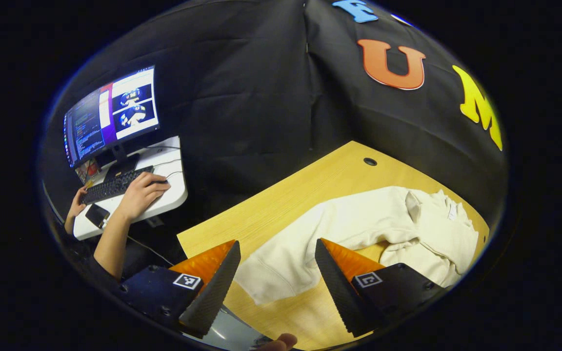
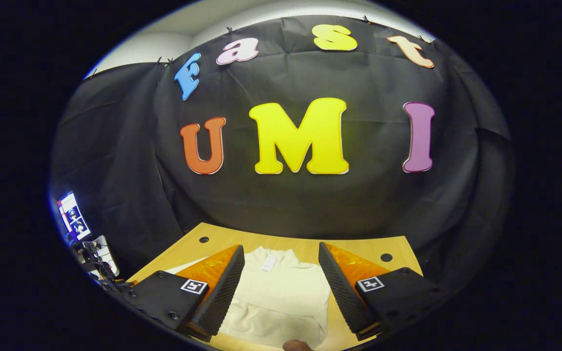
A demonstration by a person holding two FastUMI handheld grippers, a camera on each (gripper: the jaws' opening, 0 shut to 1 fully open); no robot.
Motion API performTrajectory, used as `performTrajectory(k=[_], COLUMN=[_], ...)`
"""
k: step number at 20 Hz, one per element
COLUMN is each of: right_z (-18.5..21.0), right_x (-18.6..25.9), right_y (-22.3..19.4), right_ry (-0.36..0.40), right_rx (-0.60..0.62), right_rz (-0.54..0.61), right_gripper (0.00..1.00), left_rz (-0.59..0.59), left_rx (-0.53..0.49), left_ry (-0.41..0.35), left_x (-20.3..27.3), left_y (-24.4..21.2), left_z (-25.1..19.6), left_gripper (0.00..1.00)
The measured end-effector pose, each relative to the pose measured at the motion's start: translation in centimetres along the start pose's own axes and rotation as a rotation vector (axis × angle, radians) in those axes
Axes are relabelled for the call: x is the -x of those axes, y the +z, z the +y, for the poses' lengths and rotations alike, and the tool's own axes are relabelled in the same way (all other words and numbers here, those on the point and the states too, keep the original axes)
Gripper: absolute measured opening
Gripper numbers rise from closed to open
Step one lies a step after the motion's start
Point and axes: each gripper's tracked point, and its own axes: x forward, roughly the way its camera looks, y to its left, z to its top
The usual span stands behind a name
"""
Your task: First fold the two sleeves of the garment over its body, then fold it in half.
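In the left gripper view, a person's hand (image 1: 139,195) rests by a keyboard (image 1: 115,184) under a monitor (image 1: 111,113) on a white desk (image 1: 164,195) at far left, and my left gripper (image 1: 277,265) hangs wide open, holding nothing, above the wooden table (image 1: 271,204), a cream sleeve (image 1: 281,265) showing between its fingers. The garment (image 1: 432,229) lies bunched toward the table's right end. In the right gripper view, my right gripper (image 2: 281,273) is likewise spread wide and empty above the garment's collar end.
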Motion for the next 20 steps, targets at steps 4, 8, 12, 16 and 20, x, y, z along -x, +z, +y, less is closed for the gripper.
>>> performTrajectory(k=[4, 8, 12, 16, 20], right_z=[-3.4, -4.1, -4.9, -5.5, -4.9], right_x=[4.2, 7.5, 8.8, 8.7, 8.5], right_y=[-0.5, -3.8, -7.2, -8.9, -9.4], right_ry=[-0.062, -0.061, -0.086, -0.113, -0.120], right_rx=[0.054, 0.021, -0.017, -0.056, -0.041], right_rz=[-0.075, -0.060, -0.010, 0.038, 0.051], right_gripper=[0.95, 0.95, 0.95, 0.95, 0.95], left_rz=[0.157, 0.310, 0.438, 0.500, 0.567], left_rx=[0.080, 0.254, 0.403, 0.469, 0.400], left_ry=[0.013, 0.027, 0.070, 0.132, 0.162], left_x=[-1.2, -2.6, -3.7, -4.0, -4.8], left_y=[-3.7, -6.0, -7.5, -8.1, -8.2], left_z=[0.2, 0.4, 1.4, 2.5, 3.1], left_gripper=[0.98, 0.98, 0.98, 0.97, 0.91])
